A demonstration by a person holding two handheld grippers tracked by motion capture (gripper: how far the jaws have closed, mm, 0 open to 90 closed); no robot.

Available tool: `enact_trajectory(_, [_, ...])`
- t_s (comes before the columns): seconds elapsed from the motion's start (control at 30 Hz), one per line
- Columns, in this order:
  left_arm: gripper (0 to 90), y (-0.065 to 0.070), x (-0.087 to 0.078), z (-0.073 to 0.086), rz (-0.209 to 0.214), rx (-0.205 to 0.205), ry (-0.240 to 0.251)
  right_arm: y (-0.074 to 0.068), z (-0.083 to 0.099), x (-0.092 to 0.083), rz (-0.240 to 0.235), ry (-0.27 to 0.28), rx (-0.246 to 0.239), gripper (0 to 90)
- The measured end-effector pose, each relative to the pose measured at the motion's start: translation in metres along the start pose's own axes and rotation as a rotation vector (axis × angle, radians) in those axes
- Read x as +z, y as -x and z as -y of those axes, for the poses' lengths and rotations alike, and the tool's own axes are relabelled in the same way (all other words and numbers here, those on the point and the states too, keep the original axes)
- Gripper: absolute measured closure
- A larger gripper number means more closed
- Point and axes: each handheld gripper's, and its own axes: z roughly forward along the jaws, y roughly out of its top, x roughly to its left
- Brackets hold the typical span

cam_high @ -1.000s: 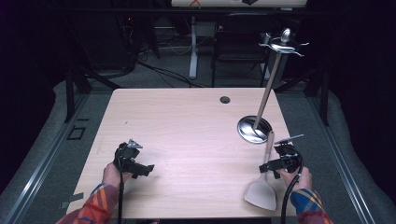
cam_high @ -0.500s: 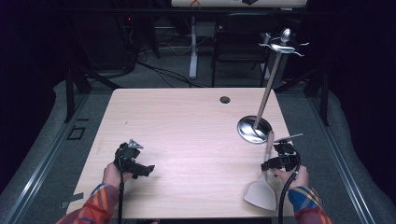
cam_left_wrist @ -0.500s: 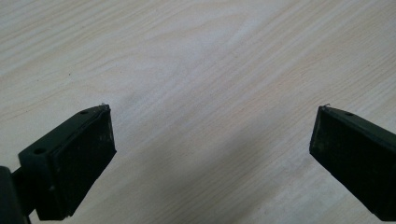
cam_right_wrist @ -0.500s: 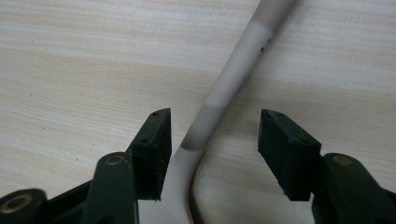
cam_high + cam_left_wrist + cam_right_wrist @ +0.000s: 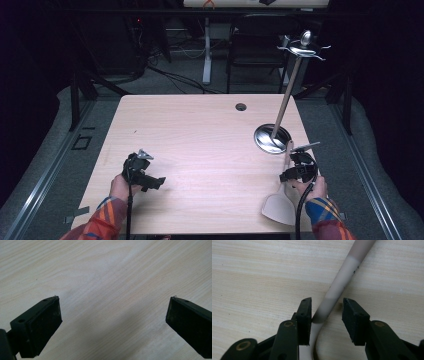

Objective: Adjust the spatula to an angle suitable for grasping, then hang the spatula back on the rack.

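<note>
Table: you are working at a pale wooden table (image 5: 200,135) with fine straight grain, a round dark cable hole (image 5: 241,106) near its far edge.
Stand: a utensil stand (image 5: 280,125) is sitting at the table's right side; its base is a shiny round metal dish (image 5: 267,142), and a slim pole is rising from it, tilted in the high view, to a metal top with thin hook arms (image 5: 303,48). Nothing is hanging on the hooks that I can make out, and the dish is holding just the pole's foot.
Spatula: a beige spatula (image 5: 281,200) is lying flat near the table's front right corner, its broad blade toward you and its handle running toward the stand's base. In the right gripper view the handle (image 5: 339,285) is a smooth, matte, round shaft, greyer at the top and bending low in the frame.
Right gripper: you are holding your right gripper (image 5: 298,167) over the handle. Its jaws are straddling the shaft and standing partly apart; the left pad (image 5: 304,320) is touching or nearly touching the handle, while a gap is showing beside the other pad, so it is not yet clamped.
Left gripper: your left gripper (image 5: 141,171) is resting low over bare wood at the front left, well apart from the spatula. Its jaws are spread wide, with nothing between the flat, scuffed black pads (image 5: 47,322).
</note>
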Motion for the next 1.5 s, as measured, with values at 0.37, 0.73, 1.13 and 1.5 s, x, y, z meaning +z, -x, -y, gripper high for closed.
enact_trajectory(0.37, [0.1,-0.004,-0.001,0.003,0.008,0.001,-0.004,-0.003,-0.004,0.004,0.015,-0.026,0.001,64.2])
enact_trajectory(0.73, [0.1,0.0,-0.001,0.002,0.008,0.01,0.002,0.0,0.0,0.007,-0.016,-0.006,0.015,65.6])
enact_trajectory(1.13, [0.1,0.0,-0.001,0.002,0.008,0.014,0.001,-0.001,0.0,0.007,0.004,0.005,0.013,65.7])
enact_trajectory(1.5, [0.1,0.001,-0.001,0.001,0.01,0.021,0.002,0.015,0.003,0.008,-0.088,0.048,0.128,70.9])
